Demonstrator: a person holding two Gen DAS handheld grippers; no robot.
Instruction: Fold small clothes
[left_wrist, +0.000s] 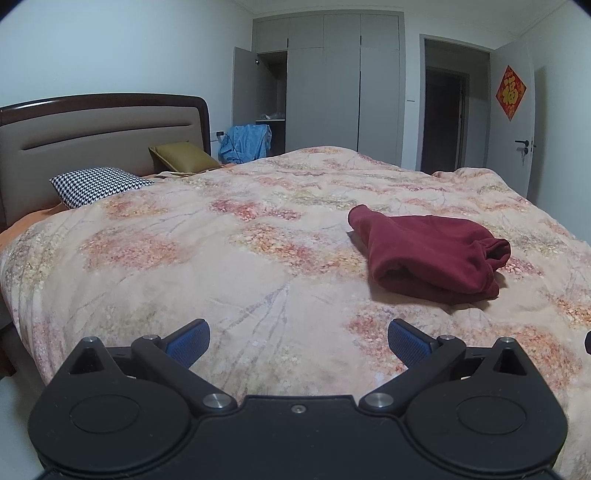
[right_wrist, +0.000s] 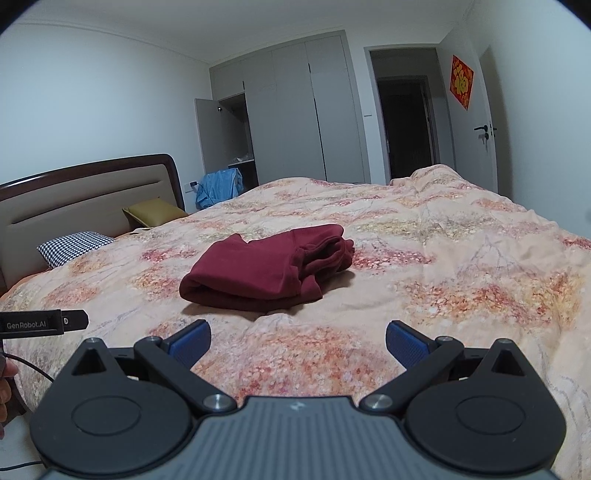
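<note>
A dark red garment (left_wrist: 428, 254) lies folded into a compact bundle on the floral bedspread (left_wrist: 221, 258). In the left wrist view it sits ahead and to the right of my left gripper (left_wrist: 298, 341), which is open with nothing between its blue pads. In the right wrist view the same garment (right_wrist: 266, 271) rests just ahead and slightly left of my right gripper (right_wrist: 297, 341), also open and empty. Both grippers hover near the bed's front edge, apart from the cloth.
A houndstooth pillow (left_wrist: 98, 184) and an olive pillow (left_wrist: 184, 157) lie by the headboard (left_wrist: 92, 129). A blue cloth (left_wrist: 245, 142) hangs beside an open wardrobe (left_wrist: 273, 85). The other gripper's body (right_wrist: 40, 323) and a hand (right_wrist: 5, 391) show at the left edge.
</note>
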